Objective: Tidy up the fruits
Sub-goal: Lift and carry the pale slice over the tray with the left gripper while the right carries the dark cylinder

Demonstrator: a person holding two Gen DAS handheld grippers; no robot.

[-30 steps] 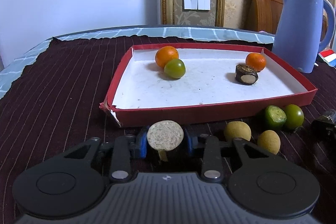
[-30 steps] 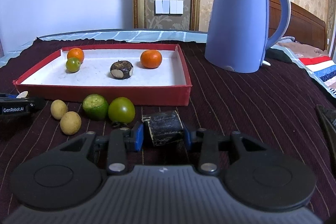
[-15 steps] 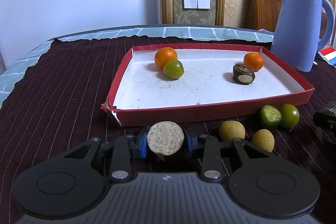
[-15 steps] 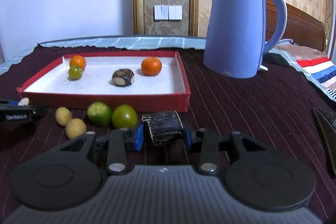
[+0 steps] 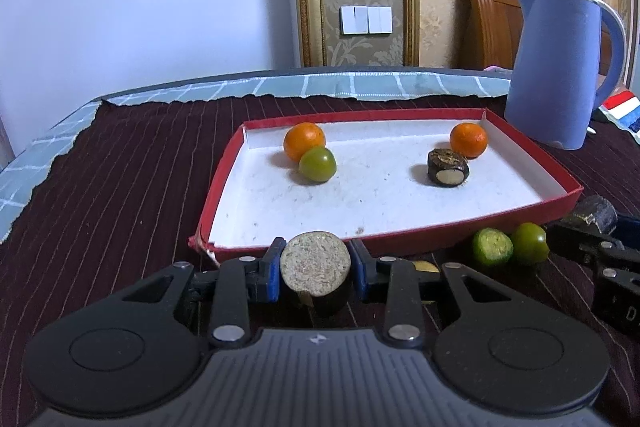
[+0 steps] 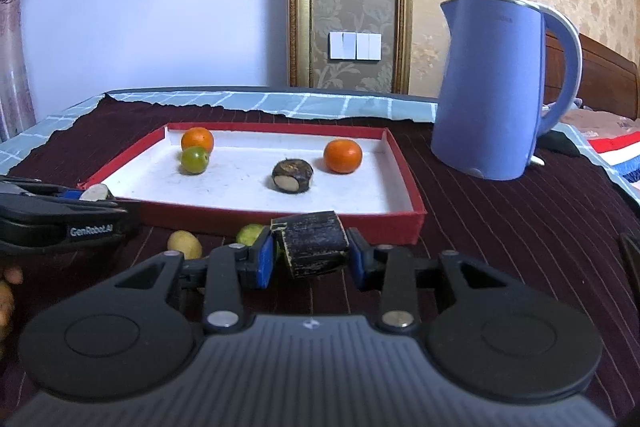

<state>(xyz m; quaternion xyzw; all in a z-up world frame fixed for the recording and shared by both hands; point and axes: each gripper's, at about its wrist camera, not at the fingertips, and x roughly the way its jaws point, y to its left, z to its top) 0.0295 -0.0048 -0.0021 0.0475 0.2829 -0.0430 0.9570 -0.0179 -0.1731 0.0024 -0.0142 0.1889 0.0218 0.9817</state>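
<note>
Here, with a dark sugarcane chunk (image 5: 315, 273) pinched in the left gripper (image 5: 316, 269) and another sugarcane piece (image 6: 316, 245) clamped in the right gripper (image 6: 310, 259), both just before the red tray (image 5: 440, 225), each is best lifted over the near wall and released beside the chunk already inside (image 5: 447, 168).

White lettering reading "GenRobot.AI" stands on the black side of the left gripper (image 6: 96, 193), which shows in the right wrist view just left of the red tray (image 6: 404, 167). In the left wrist view, a pale letter that looks like "D" sits on the black body of the right gripper (image 5: 596, 217), to the right of the same red tray (image 5: 560, 189), but the rest of that marking is cut off by the picture's edge. A small pale logo mark sits at the middle of each gripper's grey housing, too small to read as text.
</note>
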